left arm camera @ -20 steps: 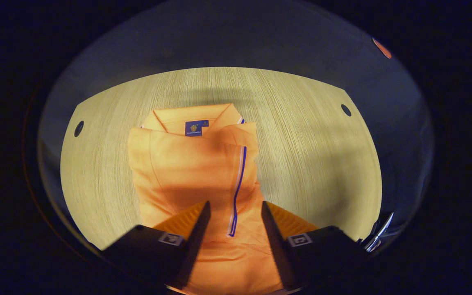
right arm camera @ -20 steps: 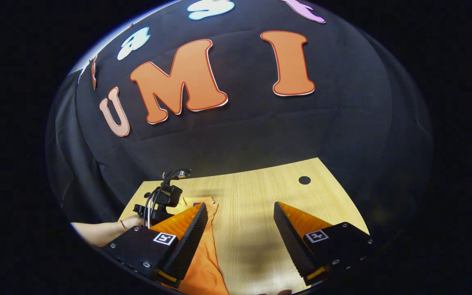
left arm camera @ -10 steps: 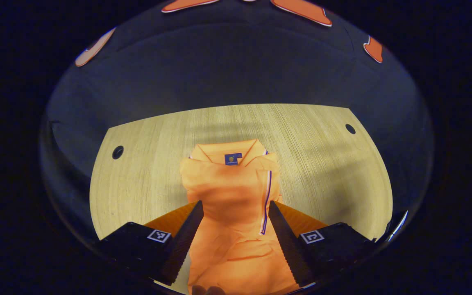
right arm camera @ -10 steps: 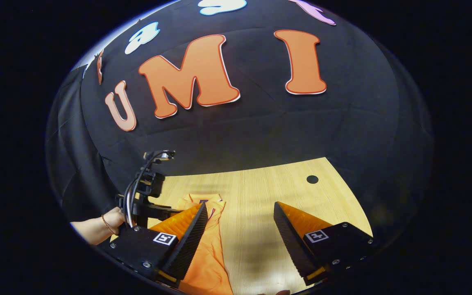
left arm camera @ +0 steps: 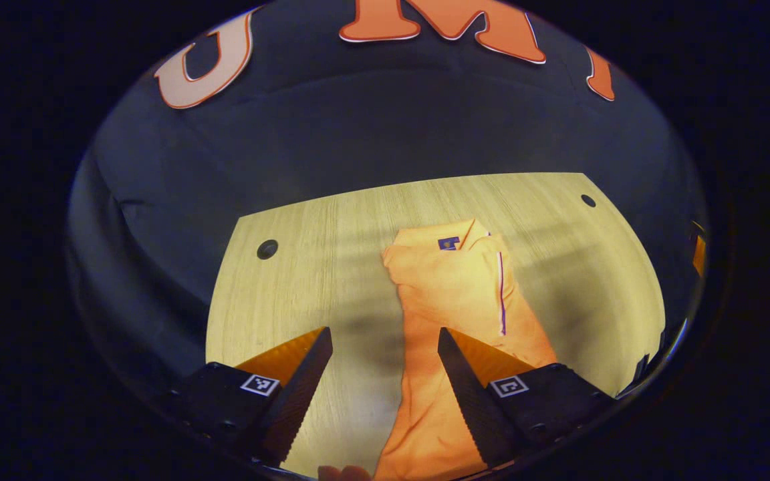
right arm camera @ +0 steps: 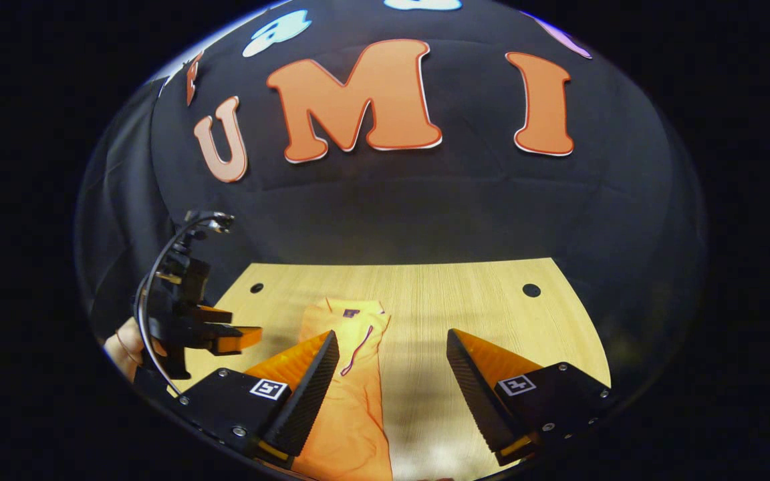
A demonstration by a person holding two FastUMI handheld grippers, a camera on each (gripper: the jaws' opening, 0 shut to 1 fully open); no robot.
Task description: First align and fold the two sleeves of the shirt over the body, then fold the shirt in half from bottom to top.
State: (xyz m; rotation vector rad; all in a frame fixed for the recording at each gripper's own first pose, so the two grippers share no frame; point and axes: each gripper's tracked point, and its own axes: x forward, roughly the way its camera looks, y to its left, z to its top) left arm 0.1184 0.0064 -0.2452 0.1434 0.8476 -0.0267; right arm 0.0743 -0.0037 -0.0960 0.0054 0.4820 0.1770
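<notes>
An orange shirt (left arm camera: 455, 300) lies on the pale wood-grain surface (left arm camera: 305, 280) as a long narrow strip, its sleeves already folded in over the body. In the left gripper view it runs from the collar at about 12 o'clock of the surface's middle down toward 6 o'clock, where it passes under the right-hand finger of the left gripper (left arm camera: 385, 361). A small dark label (left arm camera: 448, 243) sits inside the collar, and a thin blue-and-white stripe (left arm camera: 501, 294) runs down the folded sleeve edge toward 5 o'clock.

The left gripper stands wide open above the surface with nothing between its fingers; bare wood shows in the gap. A round hole (left arm camera: 267, 249) marks the surface at 10 o'clock, another (left arm camera: 587, 200) at 2 o'clock.

In the right gripper view, the right gripper (right arm camera: 392, 364) is also spread wide and holds nothing. The shirt (right arm camera: 351, 401) lies along the inner side of its left-hand finger, collar toward 12 o'clock, lower end running off at 6 o'clock. Whether that finger touches the cloth cannot be told. The left gripper (right arm camera: 234, 331) shows at 9 o'clock, raised off the surface, well apart from the shirt, with a person's hand (right arm camera: 121, 344) behind it.
</notes>
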